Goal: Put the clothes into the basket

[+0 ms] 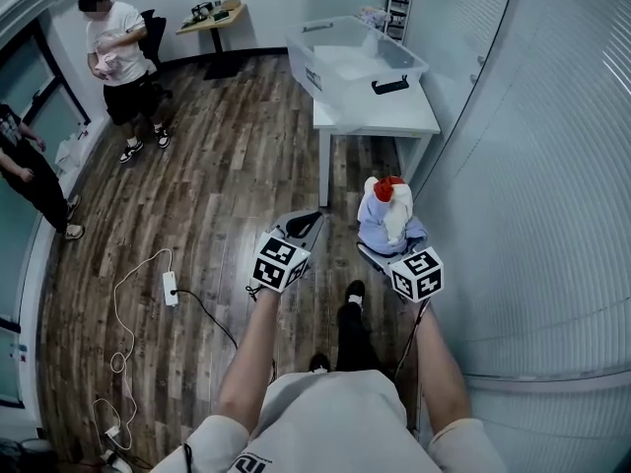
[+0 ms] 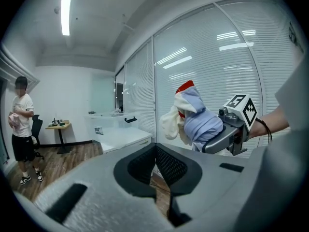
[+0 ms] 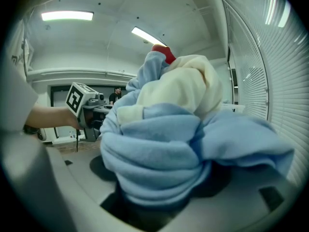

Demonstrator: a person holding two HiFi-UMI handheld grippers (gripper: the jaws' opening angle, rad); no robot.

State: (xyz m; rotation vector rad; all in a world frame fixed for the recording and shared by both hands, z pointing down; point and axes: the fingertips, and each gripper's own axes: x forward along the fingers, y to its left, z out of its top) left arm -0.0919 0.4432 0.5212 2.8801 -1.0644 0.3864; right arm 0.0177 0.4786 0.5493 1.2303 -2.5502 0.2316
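Note:
My right gripper (image 1: pixel 386 236) is shut on a bundle of clothes (image 1: pixel 390 215): light blue fabric wrapped around a cream piece, with a red bit on top. In the right gripper view the bundle (image 3: pixel 169 144) fills the middle and hides the jaws. My left gripper (image 1: pixel 304 227) is held beside it on the left, its dark pads (image 2: pixel 166 163) pressed together with nothing between them. The basket (image 1: pixel 394 59), a clear plastic bin with a black handle, stands on a white table (image 1: pixel 419 118) ahead, and the basket (image 2: pixel 113 115) also shows far off in the left gripper view.
A glass wall with white blinds (image 1: pixel 552 166) runs close along the right. A power strip (image 1: pixel 170 289) and white cable lie on the wooden floor to the left. Two people (image 1: pixel 120 57) (image 1: pixel 30 175) stand at the far left, near a small wooden table (image 1: pixel 212 18).

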